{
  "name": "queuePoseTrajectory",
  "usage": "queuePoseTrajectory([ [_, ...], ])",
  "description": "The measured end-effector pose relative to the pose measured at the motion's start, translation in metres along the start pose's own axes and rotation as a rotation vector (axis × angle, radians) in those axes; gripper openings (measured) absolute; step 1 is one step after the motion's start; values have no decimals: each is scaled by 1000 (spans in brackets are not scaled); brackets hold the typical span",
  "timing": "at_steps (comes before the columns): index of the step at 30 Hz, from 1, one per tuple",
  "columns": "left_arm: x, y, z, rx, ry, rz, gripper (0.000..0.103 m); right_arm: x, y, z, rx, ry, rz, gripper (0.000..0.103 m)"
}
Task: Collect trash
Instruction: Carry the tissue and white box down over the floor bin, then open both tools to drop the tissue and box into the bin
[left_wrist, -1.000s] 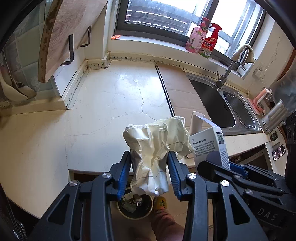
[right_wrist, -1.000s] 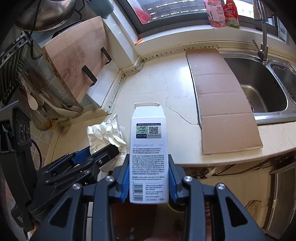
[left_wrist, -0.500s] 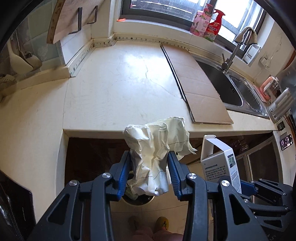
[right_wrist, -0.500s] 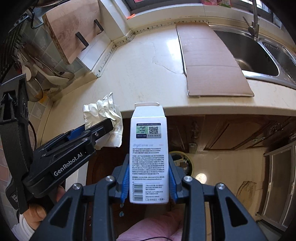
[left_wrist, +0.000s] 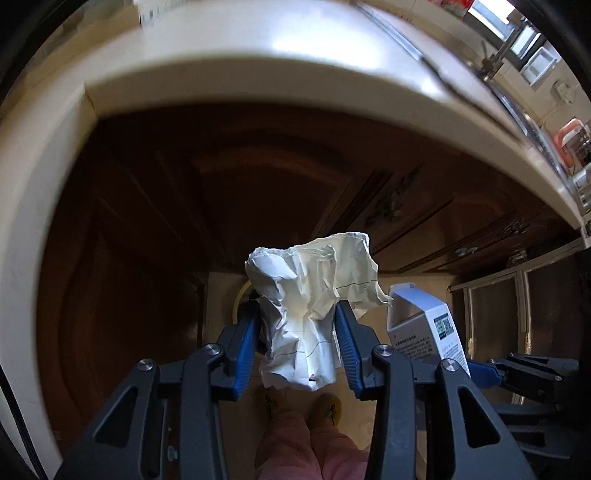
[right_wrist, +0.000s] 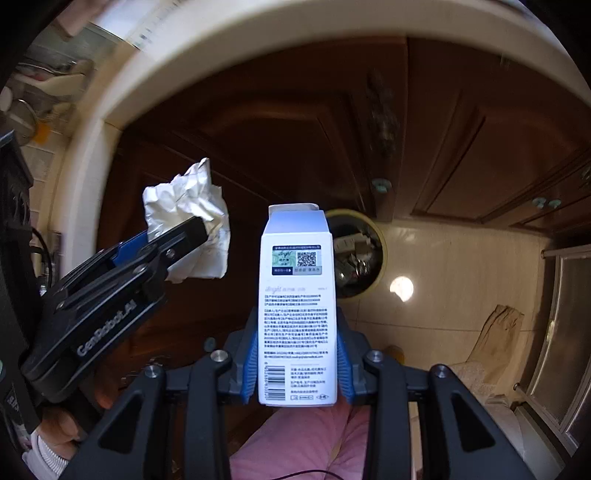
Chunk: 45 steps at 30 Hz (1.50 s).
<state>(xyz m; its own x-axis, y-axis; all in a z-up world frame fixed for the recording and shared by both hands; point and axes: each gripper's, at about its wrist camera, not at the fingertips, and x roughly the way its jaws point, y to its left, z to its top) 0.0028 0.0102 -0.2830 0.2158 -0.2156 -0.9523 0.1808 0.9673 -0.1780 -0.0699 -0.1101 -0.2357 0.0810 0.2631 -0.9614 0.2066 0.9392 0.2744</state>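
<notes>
My left gripper (left_wrist: 297, 328) is shut on a crumpled white paper wad (left_wrist: 310, 295), held in the air below the counter edge; it also shows in the right wrist view (right_wrist: 188, 218). My right gripper (right_wrist: 297, 356) is shut on an upright white carton (right_wrist: 297, 302) with a QR code and printed text; the carton also shows at the right of the left wrist view (left_wrist: 424, 321). A round trash bin (right_wrist: 358, 254) with several scraps inside stands on the floor just behind the carton. In the left wrist view the bin's pale rim (left_wrist: 240, 291) peeks from behind the wad.
The cream counter edge (left_wrist: 258, 85) arcs overhead. Dark wooden cabinet doors (right_wrist: 295, 122) stand behind the bin. Beige floor tiles (right_wrist: 461, 269) lie to the right, with a crumpled brown bag (right_wrist: 495, 332). The person's pink-clad legs (left_wrist: 306, 443) are below the grippers.
Both grippers have dropped from counter height to below its edge, still holding the wad and the carton. The view now faces the cabinets and floor, and the bin is nearer.
</notes>
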Motion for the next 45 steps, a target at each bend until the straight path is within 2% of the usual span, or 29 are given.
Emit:
queuePoseTrajectory([
  [5,65,15,-22,-14,61,0,39,71,-28,5,6,57,-15,35],
  [13,160,43,-36,-23,108,1,40,175,-61,26,25,102,-28,35],
  [20,208,69,-40,-40,125,-9,45,228,-70,41,56,105,12,37],
  [21,213,70,-41,-39,128,-8,47,231,-71,42,61,103,20,39],
  [25,225,82,-47,-48,137,3,62,239,-77,45,103,79,27,57],
  [28,229,88,-50,-61,140,6,69,239,-82,44,134,71,23,57],
  [30,231,92,-52,-61,142,15,70,238,-84,42,142,72,18,57],
  [32,232,93,-53,-58,152,18,79,236,-84,38,141,72,10,57],
  [45,193,68,-49,-16,129,38,93,211,-74,28,118,64,-31,57],
])
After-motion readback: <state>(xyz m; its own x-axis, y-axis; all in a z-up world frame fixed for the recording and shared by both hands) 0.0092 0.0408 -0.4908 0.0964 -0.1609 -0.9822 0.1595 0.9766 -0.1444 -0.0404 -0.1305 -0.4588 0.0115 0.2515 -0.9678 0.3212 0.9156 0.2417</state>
